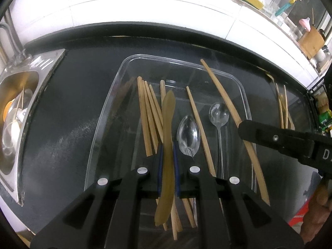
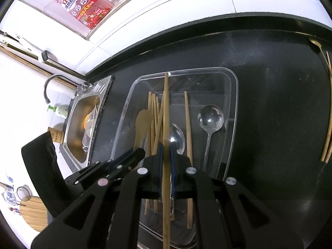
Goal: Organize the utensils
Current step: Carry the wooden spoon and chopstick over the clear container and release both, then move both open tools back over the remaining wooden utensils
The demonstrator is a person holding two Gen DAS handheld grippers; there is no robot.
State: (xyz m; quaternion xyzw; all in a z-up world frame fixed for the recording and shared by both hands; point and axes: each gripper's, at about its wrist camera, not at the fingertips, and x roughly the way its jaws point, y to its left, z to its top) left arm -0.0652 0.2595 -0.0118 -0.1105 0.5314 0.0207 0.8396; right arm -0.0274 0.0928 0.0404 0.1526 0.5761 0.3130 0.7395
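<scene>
Nearest, the left gripper (image 1: 167, 157) has its fingers clamped on a wooden spatula (image 1: 167, 137), the right gripper (image 2: 165, 151) on a long chopstick (image 2: 166, 108), both over the clear tray (image 1: 124, 66) (partly filled). Next: lower, release; far-right loose chopsticks (image 2: 327, 124) wait on the table (image 2: 269, 83).

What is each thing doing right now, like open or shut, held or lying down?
Left gripper: shut on the wooden spoon.
Wooden spoon: held edge-on above the clear tray.
Right gripper: shut on the long chopstick.
Long chopstick: held over the tray.
Clear tray: open, no lid.
Loose chopsticks: lying in the tray.
Two metal spoons: lying in the tray.
Sink: has dishes in it.
</scene>
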